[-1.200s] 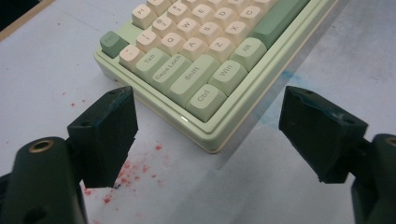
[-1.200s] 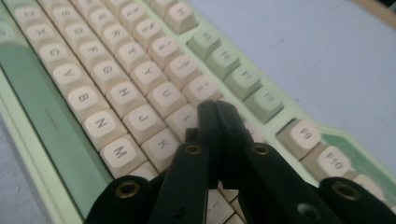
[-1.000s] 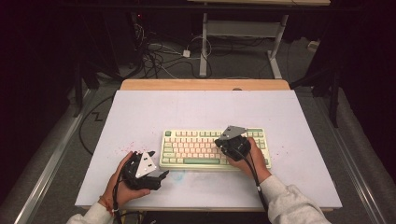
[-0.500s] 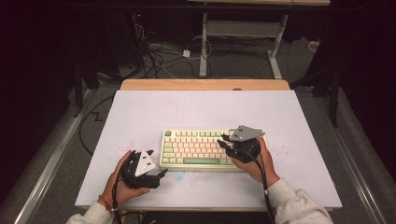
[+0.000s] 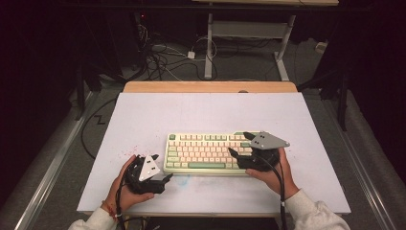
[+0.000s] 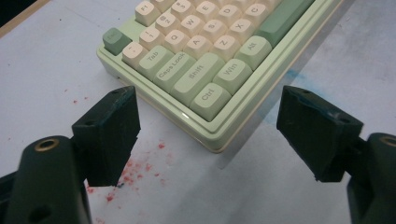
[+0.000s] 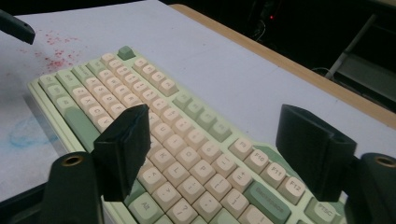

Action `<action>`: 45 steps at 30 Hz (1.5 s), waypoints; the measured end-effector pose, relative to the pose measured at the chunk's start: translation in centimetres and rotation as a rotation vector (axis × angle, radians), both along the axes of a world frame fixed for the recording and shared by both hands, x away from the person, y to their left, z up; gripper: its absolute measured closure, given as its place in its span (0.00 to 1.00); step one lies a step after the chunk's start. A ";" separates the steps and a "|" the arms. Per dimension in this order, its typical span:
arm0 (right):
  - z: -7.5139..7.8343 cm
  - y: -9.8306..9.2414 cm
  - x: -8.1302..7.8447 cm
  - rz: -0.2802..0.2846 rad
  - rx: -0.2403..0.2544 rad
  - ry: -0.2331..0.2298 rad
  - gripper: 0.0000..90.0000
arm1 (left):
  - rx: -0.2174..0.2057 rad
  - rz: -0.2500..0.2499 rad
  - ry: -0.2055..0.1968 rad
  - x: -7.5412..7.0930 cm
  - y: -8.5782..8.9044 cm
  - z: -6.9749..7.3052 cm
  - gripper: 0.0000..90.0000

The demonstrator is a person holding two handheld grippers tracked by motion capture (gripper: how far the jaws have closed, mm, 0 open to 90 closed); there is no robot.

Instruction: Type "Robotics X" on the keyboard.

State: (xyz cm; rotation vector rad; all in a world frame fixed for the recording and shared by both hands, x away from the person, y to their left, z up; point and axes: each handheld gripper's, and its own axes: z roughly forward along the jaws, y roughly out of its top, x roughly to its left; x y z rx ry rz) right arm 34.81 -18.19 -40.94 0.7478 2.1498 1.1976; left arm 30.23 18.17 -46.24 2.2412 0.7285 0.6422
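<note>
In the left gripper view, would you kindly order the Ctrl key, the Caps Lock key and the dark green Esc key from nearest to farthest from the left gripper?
1. Ctrl key: at the keyboard's near corner, between the open jaws of the left gripper.
2. Caps Lock key: two rows farther up the same edge column.
3. Esc key: dark green, at the far corner of that column.
</note>
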 end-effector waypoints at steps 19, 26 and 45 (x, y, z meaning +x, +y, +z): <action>-1.5 -4.1 -3.3 -0.017 0.007 -0.044 0.26 | -0.029 0.033 0.016 0.3 0.6 0.4 0.25; -2.4 -5.1 -4.5 -0.028 -0.013 -0.032 0.27 | -0.074 0.012 0.066 0.7 0.9 1.0 0.56; -4.3 -5.8 -5.9 -0.015 -0.074 -0.002 0.27 | -0.013 -0.058 0.138 4.0 -3.4 2.8 0.97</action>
